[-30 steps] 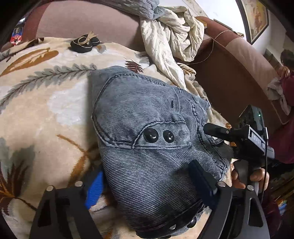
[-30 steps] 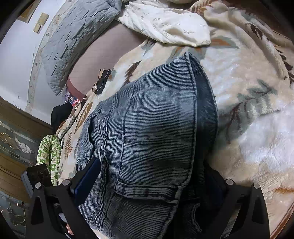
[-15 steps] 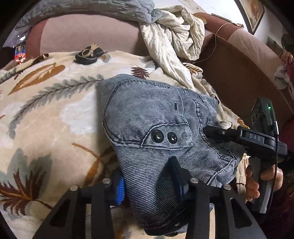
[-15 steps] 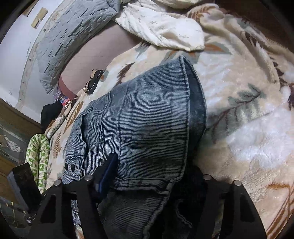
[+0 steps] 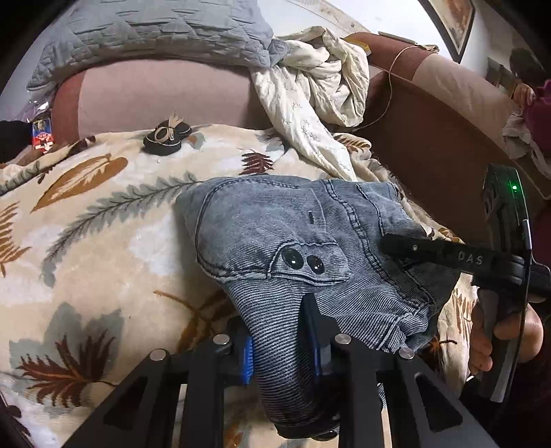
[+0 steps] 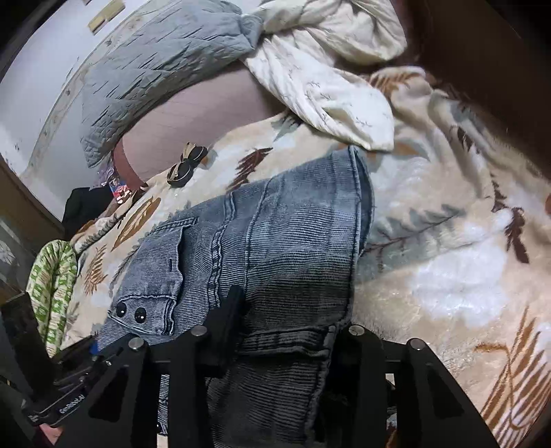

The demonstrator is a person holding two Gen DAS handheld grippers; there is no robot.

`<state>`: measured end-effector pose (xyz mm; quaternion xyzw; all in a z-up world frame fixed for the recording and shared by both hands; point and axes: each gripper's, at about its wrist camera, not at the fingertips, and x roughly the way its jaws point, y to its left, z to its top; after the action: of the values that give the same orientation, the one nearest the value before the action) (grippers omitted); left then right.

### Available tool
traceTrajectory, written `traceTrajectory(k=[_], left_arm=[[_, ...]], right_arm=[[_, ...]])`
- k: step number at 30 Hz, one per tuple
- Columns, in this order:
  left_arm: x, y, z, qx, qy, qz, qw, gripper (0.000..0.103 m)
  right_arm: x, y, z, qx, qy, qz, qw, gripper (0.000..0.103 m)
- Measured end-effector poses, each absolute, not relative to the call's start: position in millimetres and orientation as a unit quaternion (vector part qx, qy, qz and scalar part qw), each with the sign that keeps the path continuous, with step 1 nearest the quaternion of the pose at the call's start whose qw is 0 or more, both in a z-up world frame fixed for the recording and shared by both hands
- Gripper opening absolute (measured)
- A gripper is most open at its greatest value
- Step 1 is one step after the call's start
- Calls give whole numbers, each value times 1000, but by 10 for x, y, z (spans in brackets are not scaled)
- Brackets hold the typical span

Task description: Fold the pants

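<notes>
Grey-blue corduroy pants (image 5: 296, 227) lie bunched on a leaf-patterned blanket (image 5: 86, 241), with a pocket flap bearing two black snaps (image 5: 303, 262). My left gripper (image 5: 280, 341) is shut on a fold of the pants at their near edge. In the right wrist view the pants (image 6: 275, 248) spread across the middle, and my right gripper (image 6: 286, 331) is shut on their near hem. The right gripper's body also shows at the right of the left wrist view (image 5: 482, 262), held by a hand.
A grey quilted pillow (image 5: 155, 31) and a cream sheet (image 5: 310, 86) lie against the brown sofa back (image 5: 430, 138). A small black bow item (image 5: 167, 136) rests on the blanket. A green-patterned cloth (image 6: 51, 286) hangs at the left edge.
Both grippers have closed from wide open onto the pants' near edge. Both cameras have pulled back a little, and the pants sit farther away.
</notes>
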<state>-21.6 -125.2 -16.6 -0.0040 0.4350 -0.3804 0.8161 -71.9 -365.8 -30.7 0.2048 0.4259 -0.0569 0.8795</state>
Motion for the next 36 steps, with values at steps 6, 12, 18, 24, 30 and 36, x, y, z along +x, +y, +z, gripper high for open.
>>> traceTrajectory(k=[6,12,18,24,30,36], left_arm=[[-175,-1263,-292,-5,454,-374,808,33],[-77,-1148,-278,-32,454,-353,817,60],[82,-1010,-236,-62,441,-343,827,76],[118,-1125,-528,-54,487,-352,798,76],[26,-1188,-515,-45,474,-377,794,59],[-14,-1232,-496,-51,469,-397,788,42]], right_arm=[[-722,-3849,-454,262,451,-54,852,47],[-771,-4038,-502,324,450,-26,832,55],[-937,-4362,-397,380,402,-26,833,59],[-1069,-4552,-292,416,345,-4,841,61],[-937,-4496,-466,396,402,-15,825,62],[-846,-4368,-664,388,456,11,801,67]])
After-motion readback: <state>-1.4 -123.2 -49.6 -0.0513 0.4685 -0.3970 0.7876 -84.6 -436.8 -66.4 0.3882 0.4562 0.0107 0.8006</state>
